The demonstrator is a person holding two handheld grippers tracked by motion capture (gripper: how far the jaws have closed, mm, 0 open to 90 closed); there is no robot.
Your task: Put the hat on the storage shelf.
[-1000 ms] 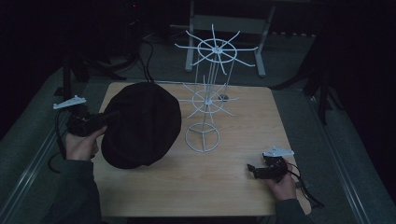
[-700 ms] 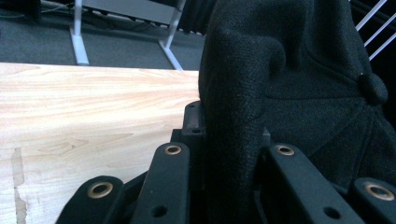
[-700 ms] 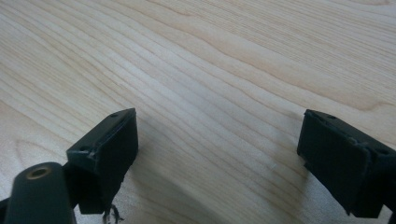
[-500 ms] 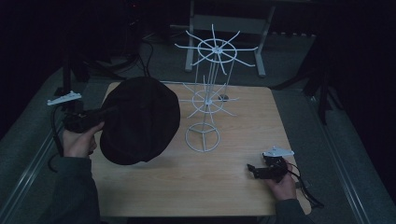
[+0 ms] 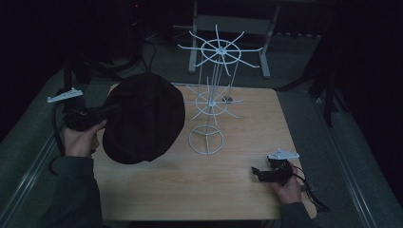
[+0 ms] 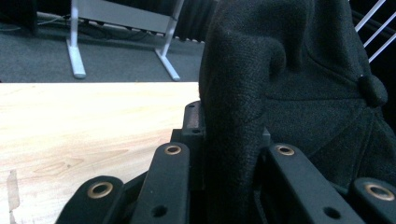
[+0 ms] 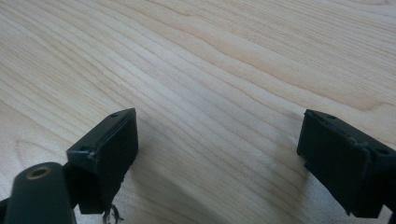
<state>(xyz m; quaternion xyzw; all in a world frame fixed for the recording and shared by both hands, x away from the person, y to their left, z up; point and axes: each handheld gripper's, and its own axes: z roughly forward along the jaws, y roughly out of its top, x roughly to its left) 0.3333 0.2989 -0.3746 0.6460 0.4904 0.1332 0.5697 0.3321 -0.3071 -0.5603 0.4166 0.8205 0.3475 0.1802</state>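
Left hand-held gripper (image 5: pixel 102 114) pinching the cap (image 5: pixel 145 118) by a fold of its edge, left of centre in the high view, lifted clear of the worktop (image 5: pixel 237 190). Rack (image 5: pixel 209 102) just right of it, centre frame. Likely step: hang cap on a rack arm. Keep the pinch firm, carry right and up, approach a free lower spoke from outside, drop the crown over the tip, release only once the weight sits. Watch the light wire rack for tipping. Right hand-held gripper (image 5: pixel 259 173) spread, empty, resting lower right; could steady the rack base. No brand, label or writing readable anywhere.
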